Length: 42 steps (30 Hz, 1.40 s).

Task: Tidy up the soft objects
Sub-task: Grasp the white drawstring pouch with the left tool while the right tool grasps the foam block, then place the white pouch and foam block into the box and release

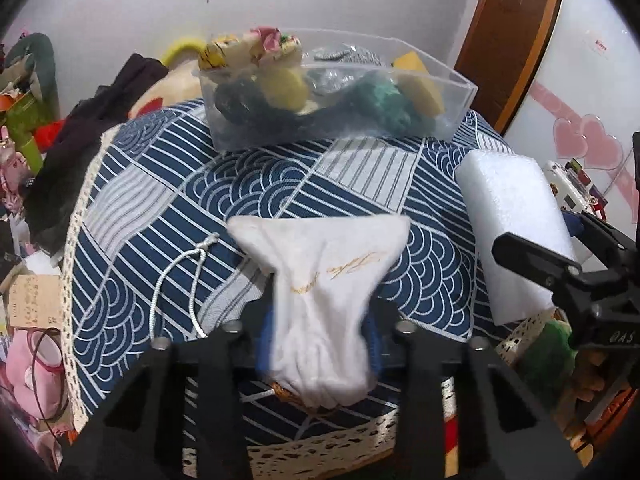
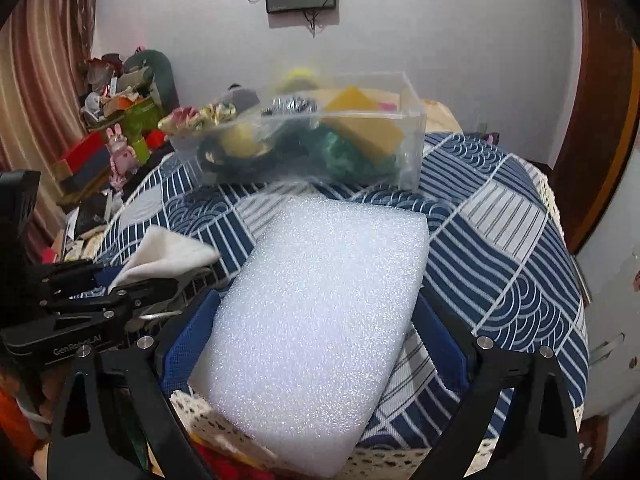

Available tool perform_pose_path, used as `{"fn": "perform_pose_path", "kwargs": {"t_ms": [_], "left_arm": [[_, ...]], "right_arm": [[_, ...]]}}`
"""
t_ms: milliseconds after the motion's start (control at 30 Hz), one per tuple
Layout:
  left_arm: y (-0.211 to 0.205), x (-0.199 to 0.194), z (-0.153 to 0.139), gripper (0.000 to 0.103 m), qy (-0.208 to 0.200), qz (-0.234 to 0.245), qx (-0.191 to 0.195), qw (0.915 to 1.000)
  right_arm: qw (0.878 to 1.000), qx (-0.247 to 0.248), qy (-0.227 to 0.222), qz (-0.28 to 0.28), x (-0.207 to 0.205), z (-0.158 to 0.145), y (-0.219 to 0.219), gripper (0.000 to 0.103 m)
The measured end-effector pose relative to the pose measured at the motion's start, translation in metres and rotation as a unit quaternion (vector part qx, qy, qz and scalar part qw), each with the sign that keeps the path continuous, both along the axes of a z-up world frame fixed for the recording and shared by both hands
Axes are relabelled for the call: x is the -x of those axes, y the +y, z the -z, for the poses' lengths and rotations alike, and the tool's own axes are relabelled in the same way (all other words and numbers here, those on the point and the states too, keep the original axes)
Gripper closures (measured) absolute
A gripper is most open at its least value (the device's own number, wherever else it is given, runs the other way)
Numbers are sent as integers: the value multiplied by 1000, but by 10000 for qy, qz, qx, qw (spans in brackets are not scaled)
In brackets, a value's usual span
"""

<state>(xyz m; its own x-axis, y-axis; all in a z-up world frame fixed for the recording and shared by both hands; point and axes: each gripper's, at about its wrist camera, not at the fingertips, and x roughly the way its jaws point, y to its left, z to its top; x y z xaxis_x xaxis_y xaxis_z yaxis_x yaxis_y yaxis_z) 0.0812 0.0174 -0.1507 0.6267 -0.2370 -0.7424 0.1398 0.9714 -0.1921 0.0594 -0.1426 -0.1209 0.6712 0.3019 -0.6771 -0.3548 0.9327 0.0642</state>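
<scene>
My left gripper (image 1: 320, 320) is shut on a white drawstring pouch (image 1: 324, 280) with gold lettering, held just above the blue patterned tablecloth (image 1: 168, 200); its cord (image 1: 188, 280) trails left. My right gripper (image 2: 316, 320) is shut on a white foam block (image 2: 320, 312), its blue pads (image 2: 188, 344) pressing both sides. The block also shows in the left wrist view (image 1: 516, 228). The pouch also shows in the right wrist view (image 2: 164, 256). A clear plastic bin (image 1: 332, 92) at the table's far side holds several soft items: yellow sponges, green and dark cloths.
The bin also shows in the right wrist view (image 2: 304, 136). Dark clothing (image 1: 80, 152) drapes over the table's left edge. Cluttered toys and boxes (image 2: 120, 120) stand at far left. A wooden door frame (image 1: 516, 40) is at the right. A pink plush (image 1: 32, 372) lies lower left.
</scene>
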Motion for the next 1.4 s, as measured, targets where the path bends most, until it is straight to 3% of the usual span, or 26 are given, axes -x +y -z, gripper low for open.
{"fn": "perform_pose_path", "kwargs": {"t_ms": [100,667,867,1100,1300,1400], "left_arm": [[3,2,-6,82,-105,-77,-11,9999],[22,-19,-93,82,-1226,-440,8,9915],[21,-40,-123,82,-1629,-466,-14,9855],[29,-79,-130,81,-1657,-615,-75,9842],[31,-123,-117,81,-1221,-625,-79,9905],[29,-141,-107,75,-1025,-642,-102,9926]], "right_arm": [[10000,-14,-91,0,-4,-3,0,8],[9943,-530,-883,291,-53,-60,-1,8],[9920,-369,-1198,160,-74,-74,23,8],[9933,-346,-1080,239,-109,-67,39,7],[9971,-292,-702,67,-129,-56,48,7],[9986,-238,-474,46,-133,-48,47,5]]}}
